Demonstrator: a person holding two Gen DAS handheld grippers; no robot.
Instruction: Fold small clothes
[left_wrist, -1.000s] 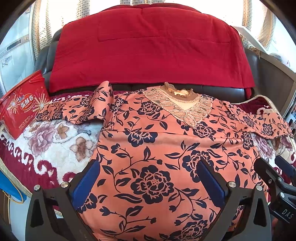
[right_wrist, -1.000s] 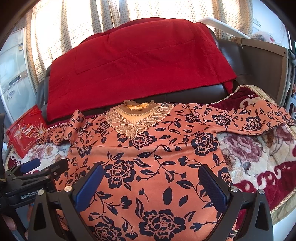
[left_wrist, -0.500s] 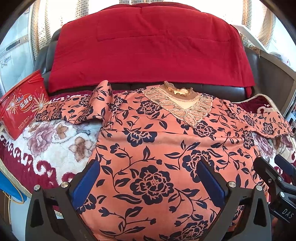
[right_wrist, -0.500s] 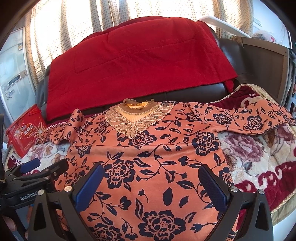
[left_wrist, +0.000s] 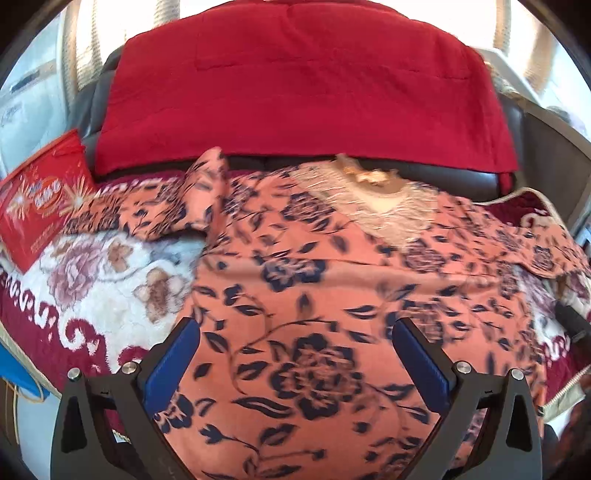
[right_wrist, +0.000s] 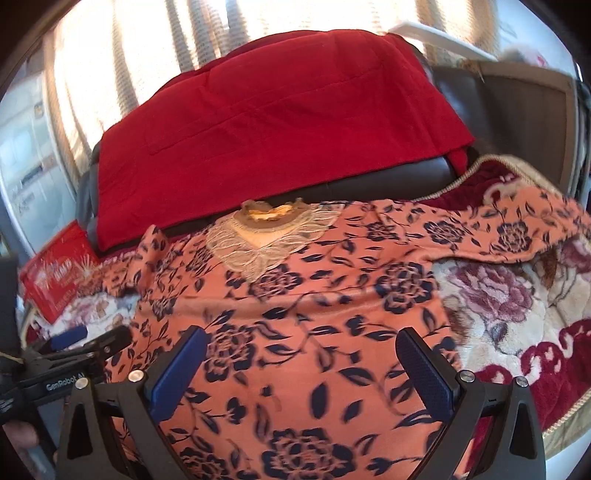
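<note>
Lying flat across the frame's center, the orange floral blouse (left_wrist: 314, 295) covers a flowered blanket (left_wrist: 96, 280), lace collar (right_wrist: 266, 240) toward the red quilt (right_wrist: 273, 129). The left hand-held gripper (left_wrist: 295, 354) and right hand-held gripper (right_wrist: 299, 358) hover over its hem, jaws spread wide, holding nothing. A red box (left_wrist: 37, 206) sits at left.
</note>
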